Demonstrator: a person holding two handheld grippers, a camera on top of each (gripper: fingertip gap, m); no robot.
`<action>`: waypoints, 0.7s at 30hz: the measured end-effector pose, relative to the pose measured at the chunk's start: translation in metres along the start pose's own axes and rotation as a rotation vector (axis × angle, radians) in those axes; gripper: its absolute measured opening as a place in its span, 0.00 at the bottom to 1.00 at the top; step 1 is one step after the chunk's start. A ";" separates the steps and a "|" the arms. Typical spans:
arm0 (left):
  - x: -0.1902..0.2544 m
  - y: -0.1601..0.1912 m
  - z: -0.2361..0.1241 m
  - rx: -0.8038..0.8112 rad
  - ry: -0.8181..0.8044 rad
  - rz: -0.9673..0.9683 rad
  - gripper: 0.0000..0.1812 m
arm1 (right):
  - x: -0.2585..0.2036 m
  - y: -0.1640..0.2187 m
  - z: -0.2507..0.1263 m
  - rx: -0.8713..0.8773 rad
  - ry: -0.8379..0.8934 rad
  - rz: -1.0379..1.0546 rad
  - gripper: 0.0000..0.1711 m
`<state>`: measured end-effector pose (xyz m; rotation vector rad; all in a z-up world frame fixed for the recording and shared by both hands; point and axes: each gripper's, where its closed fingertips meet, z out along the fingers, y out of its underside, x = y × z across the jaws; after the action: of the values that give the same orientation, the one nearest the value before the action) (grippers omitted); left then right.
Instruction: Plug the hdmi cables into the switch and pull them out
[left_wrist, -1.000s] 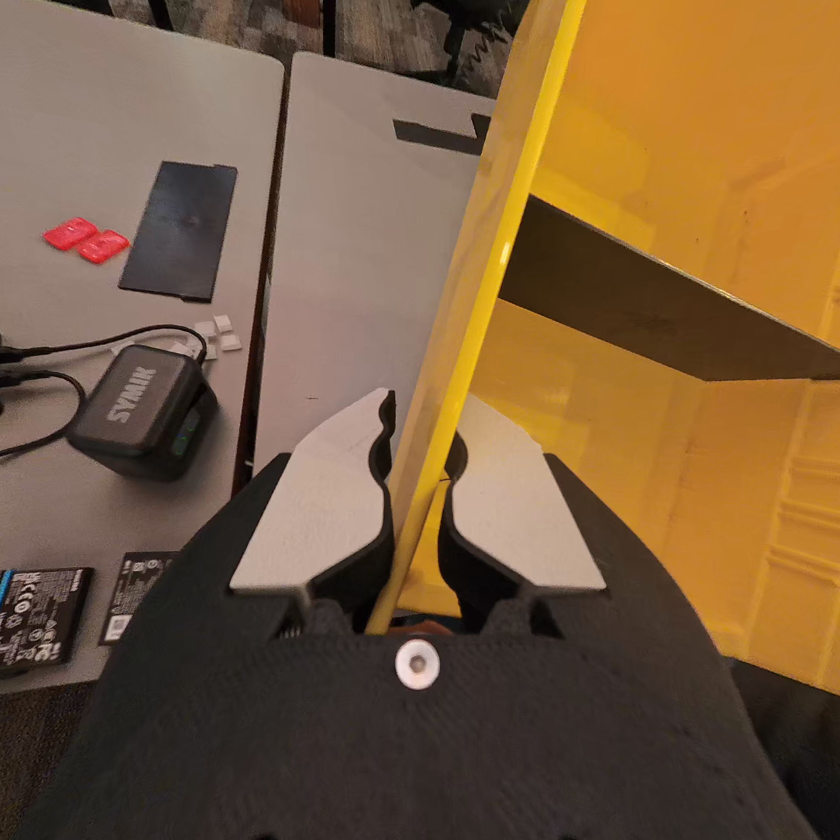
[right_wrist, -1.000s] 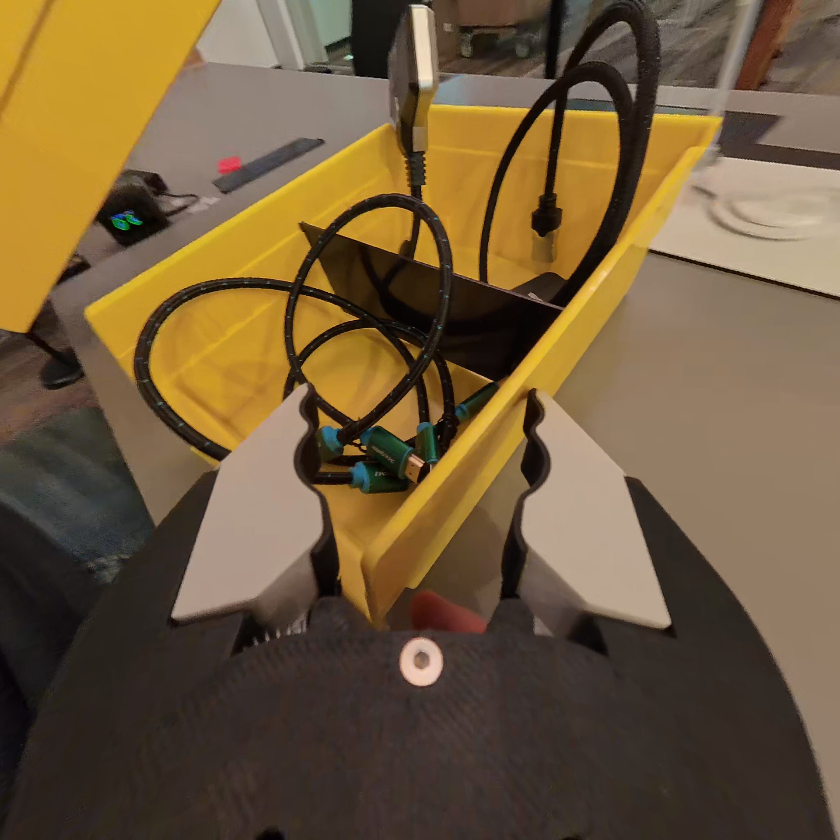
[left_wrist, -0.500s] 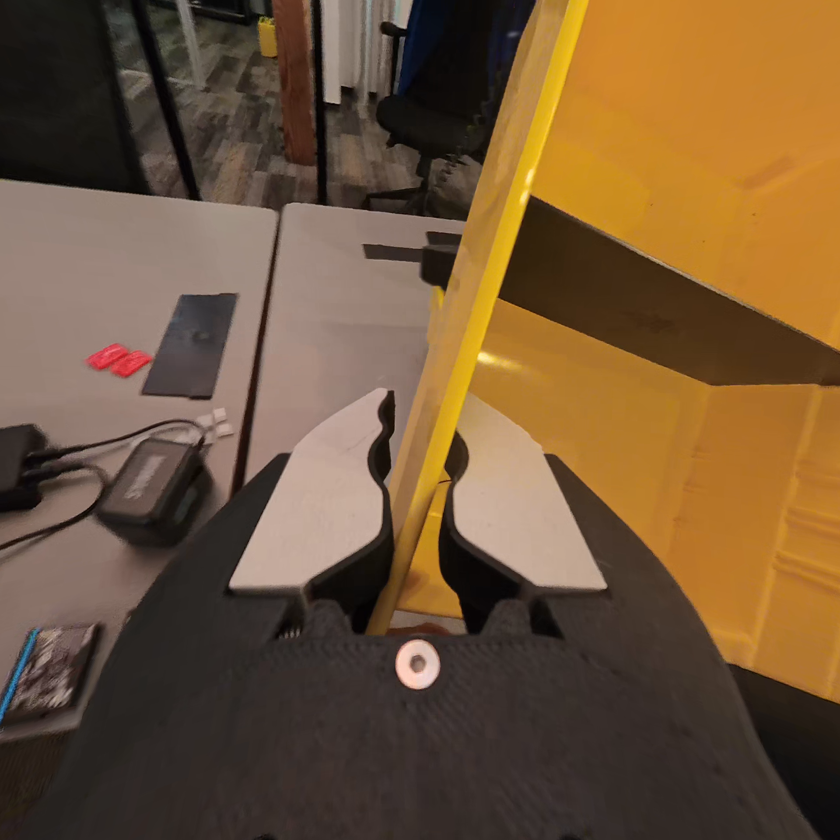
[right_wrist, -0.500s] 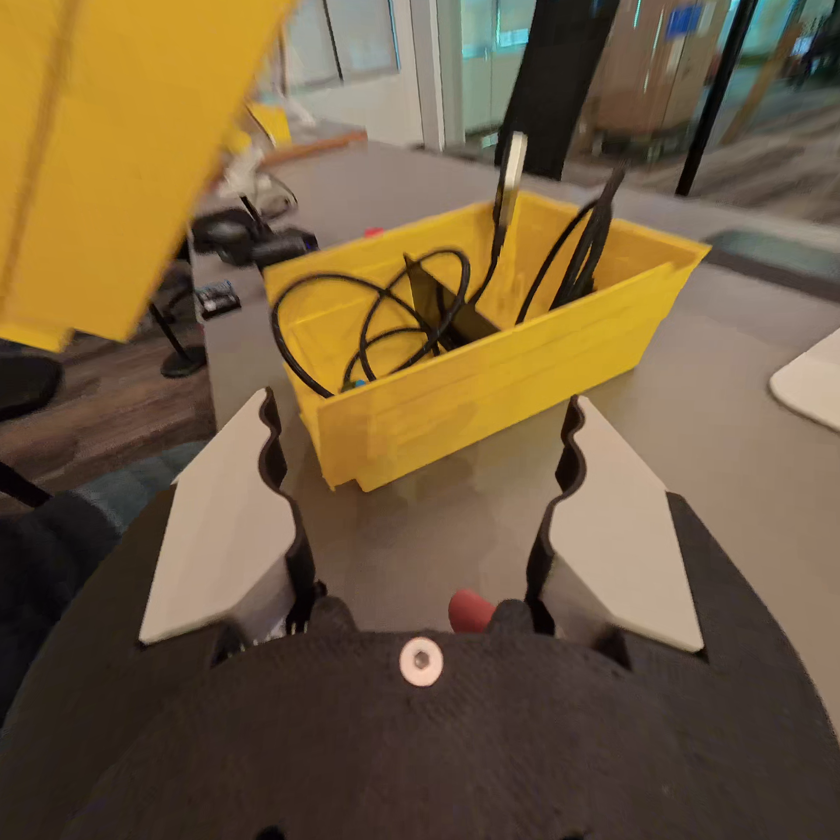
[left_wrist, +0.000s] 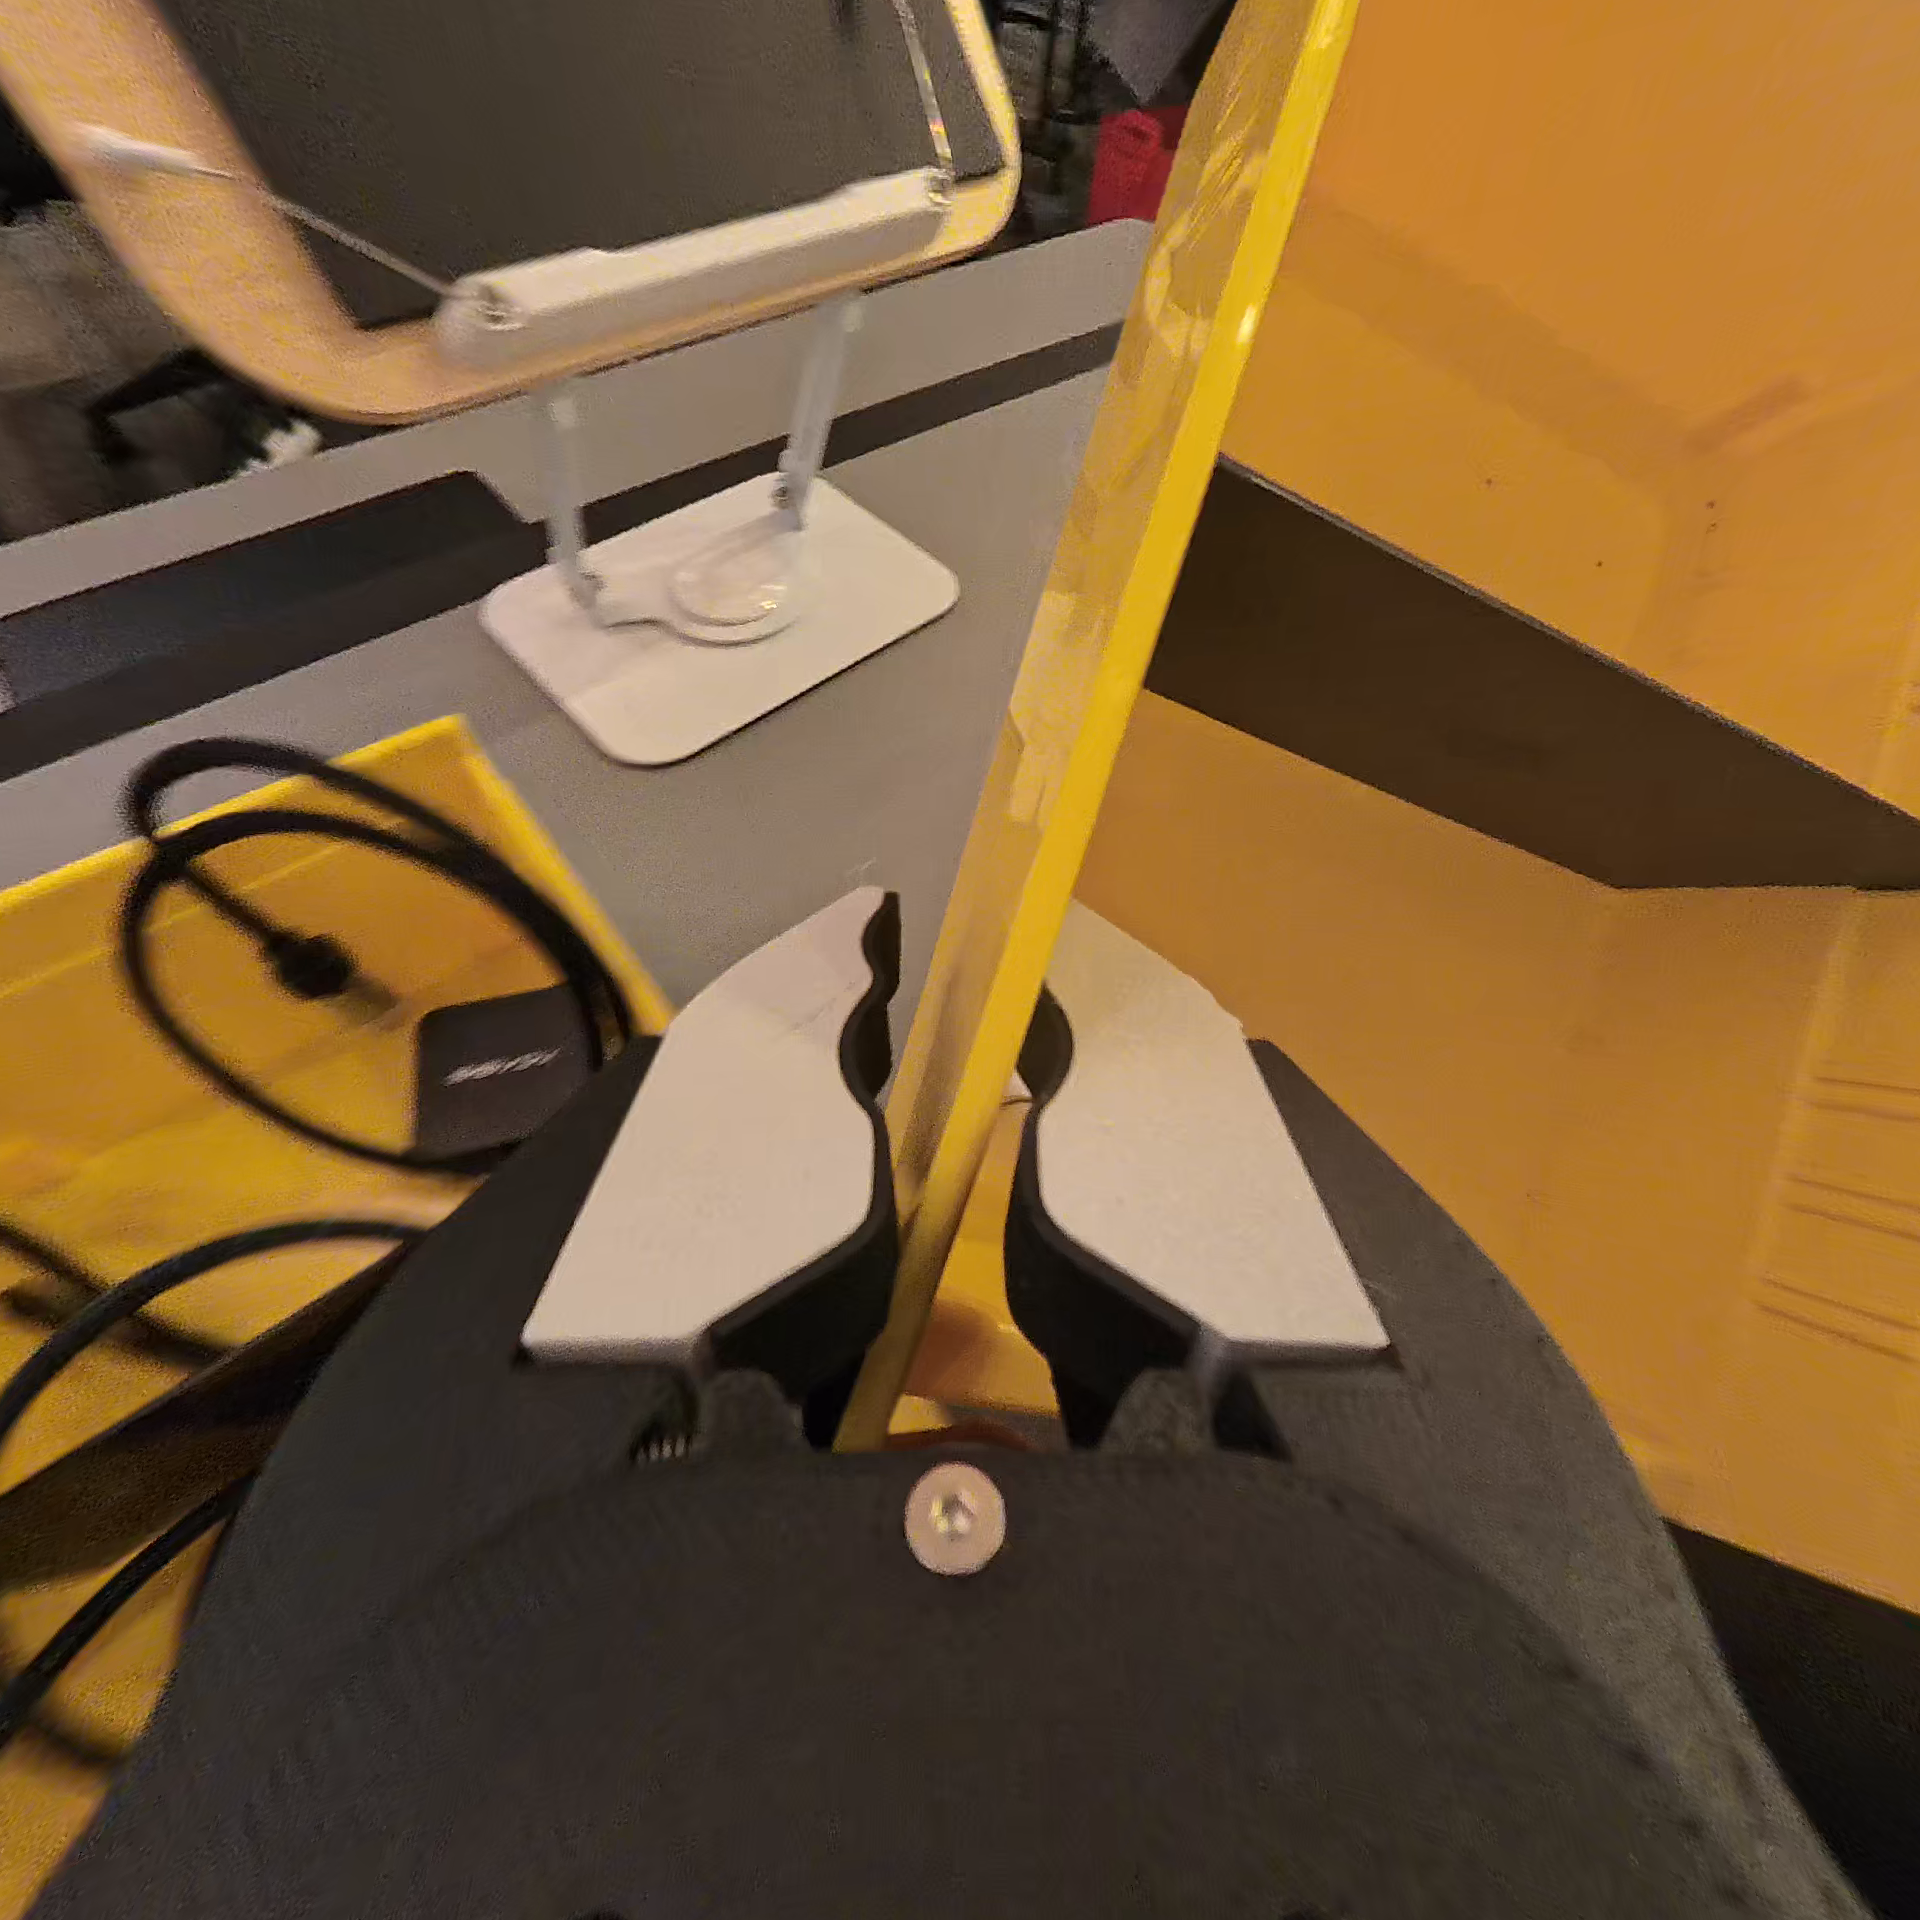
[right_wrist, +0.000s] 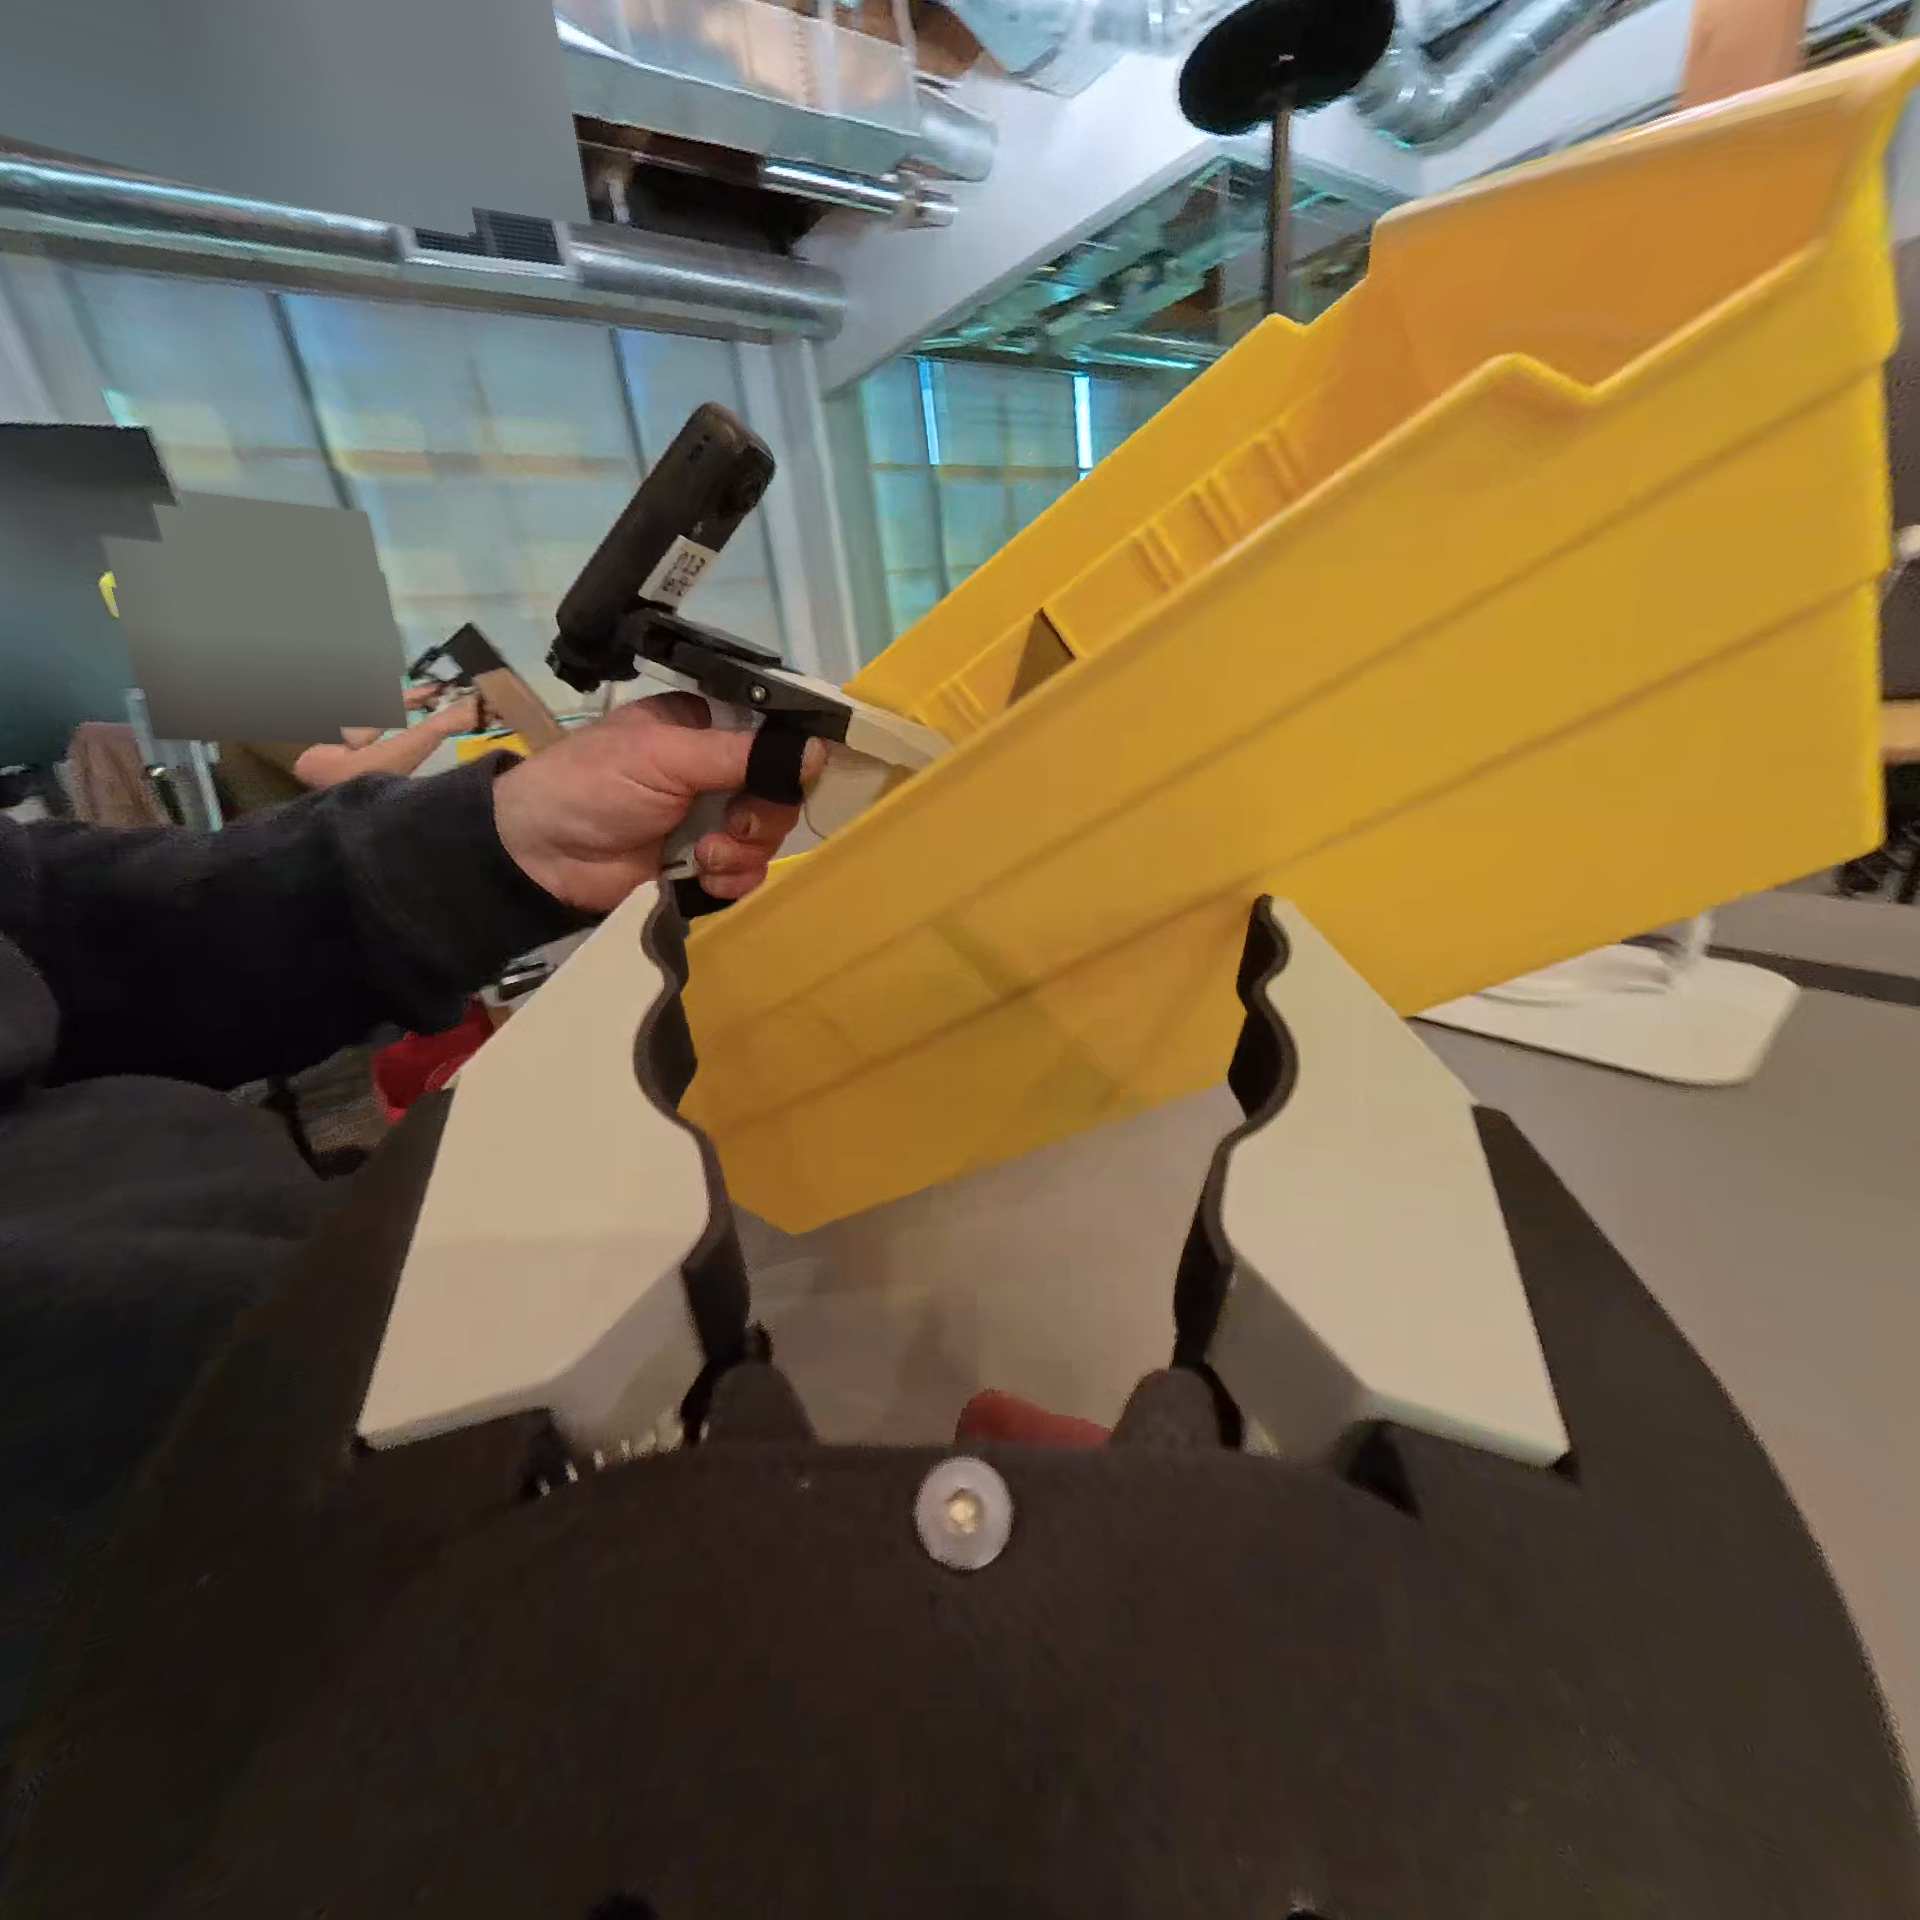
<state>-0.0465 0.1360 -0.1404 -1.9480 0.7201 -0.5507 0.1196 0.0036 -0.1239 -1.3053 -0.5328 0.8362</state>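
Observation:
My left gripper (left_wrist: 966, 935) is shut on the side wall of an empty yellow bin (left_wrist: 1122, 520) with a black divider (left_wrist: 1455, 727) and holds it tilted in the air. It also shows in the right wrist view (right_wrist: 894, 748), held by a hand (right_wrist: 613, 800), clamped on that bin (right_wrist: 1403, 675). A second yellow bin (left_wrist: 436, 769) at lower left holds black cables (left_wrist: 135, 935) and a black box, the switch (left_wrist: 499, 1070). My right gripper (right_wrist: 966, 935) is open and empty, pointing up at the lifted bin.
A white stand base (left_wrist: 727, 644) sits on the grey table (left_wrist: 790, 831) behind the cable bin, with a wood-edged panel (left_wrist: 260, 332) above it. The base also shows in the right wrist view (right_wrist: 1621, 1008). A dark sleeve (right_wrist: 260, 904) fills the left. The left gripper's tips are roughly 25 cm from the right gripper's.
My left gripper swung round with the empty bin still clamped; the cable bin and white stand came into its view. My right gripper drew back from the cable bin and tilted upward, still open.

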 end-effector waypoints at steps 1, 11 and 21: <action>0.010 0.000 0.016 -0.008 0.020 0.000 0.10 | 0.005 0.001 -0.010 0.004 0.036 0.009 0.61; 0.082 0.053 0.117 -0.201 0.193 -0.083 0.18 | 0.101 0.060 -0.056 -0.222 0.413 0.132 0.72; 0.094 0.085 0.124 -0.294 0.302 -0.257 0.23 | 0.148 0.079 -0.060 -0.387 0.323 0.285 0.63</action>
<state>0.0795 0.1175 -0.2640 -2.2759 0.7760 -0.9559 0.2368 0.0860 -0.2296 -1.8653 -0.2595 0.7527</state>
